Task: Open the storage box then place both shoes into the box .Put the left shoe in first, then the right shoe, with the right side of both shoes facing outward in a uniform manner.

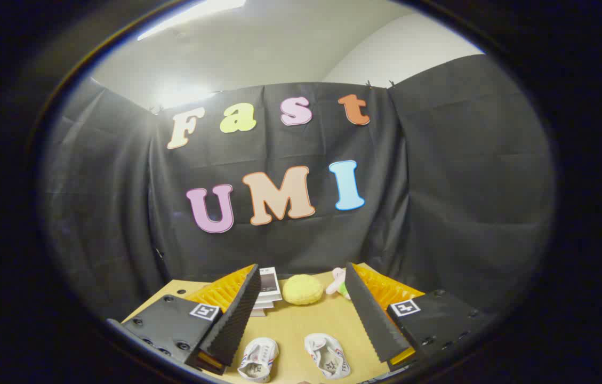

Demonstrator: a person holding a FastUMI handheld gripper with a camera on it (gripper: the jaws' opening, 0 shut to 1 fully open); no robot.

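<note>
Two white sneakers with striped sides lie on the wooden table, seen from above between my fingers: one shoe [258,360] nearer the left finger, the other shoe [328,361] nearer the right finger. Both have their openings facing up toward me. My gripper [301,277] hangs high above the table, open wide, with nothing between its fingers. The left finger [237,320] and the right finger [372,320] frame the shoes.
Beyond the shoes, near the table's far edge, sit a stack of booklets [267,290], a round yellow plush [302,289] and a small pink and green toy [337,282]. The black cloth wall stands behind the wooden table [301,325].
</note>
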